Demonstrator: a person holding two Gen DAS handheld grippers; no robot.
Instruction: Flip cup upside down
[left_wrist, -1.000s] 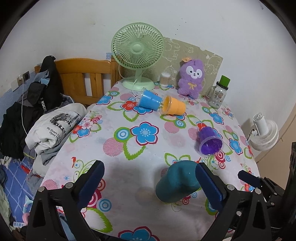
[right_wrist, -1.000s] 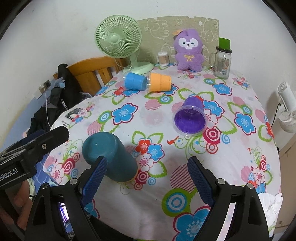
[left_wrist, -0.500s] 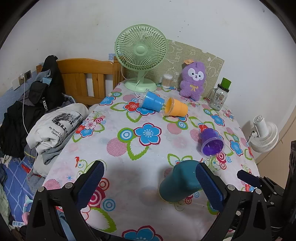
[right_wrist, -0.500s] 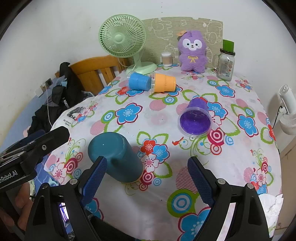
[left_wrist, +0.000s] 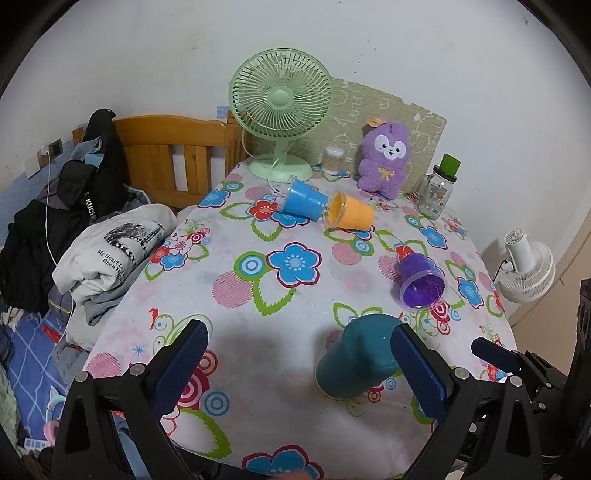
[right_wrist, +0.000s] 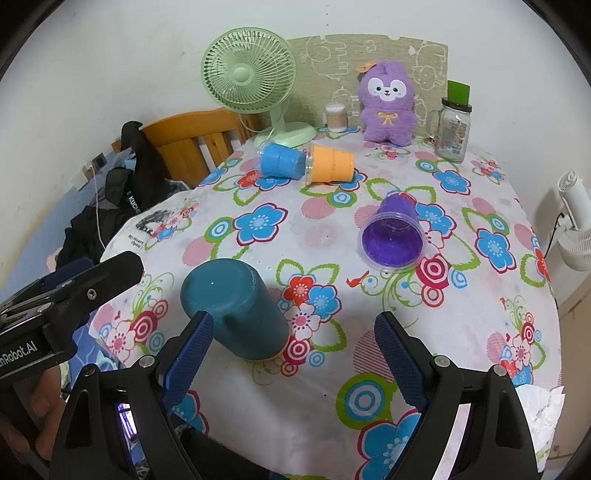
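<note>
A teal cup (left_wrist: 356, 360) stands upside down, closed base up, on the flowered tablecloth near the front edge; it also shows in the right wrist view (right_wrist: 236, 308). A purple cup (left_wrist: 421, 280) (right_wrist: 393, 236) lies on its side, mouth toward me. A blue cup (left_wrist: 304, 201) (right_wrist: 282, 160) and an orange cup (left_wrist: 349, 216) (right_wrist: 330, 164) lie on their sides, mouths together. My left gripper (left_wrist: 299, 365) is open and empty, its right finger beside the teal cup. My right gripper (right_wrist: 291, 354) is open and empty, just right of the teal cup.
A green fan (left_wrist: 280, 110), a purple plush (left_wrist: 386, 160), a jar of cotton swabs (left_wrist: 332, 160) and a glass jar with a green lid (left_wrist: 437, 188) stand along the back. Folded clothes (left_wrist: 110, 247) and a wooden bed frame (left_wrist: 173, 155) are left; a white fan (left_wrist: 526, 267) right.
Both grippers have drawn back and up a little from the table. The teal cup stands where it was; nothing else has moved.
</note>
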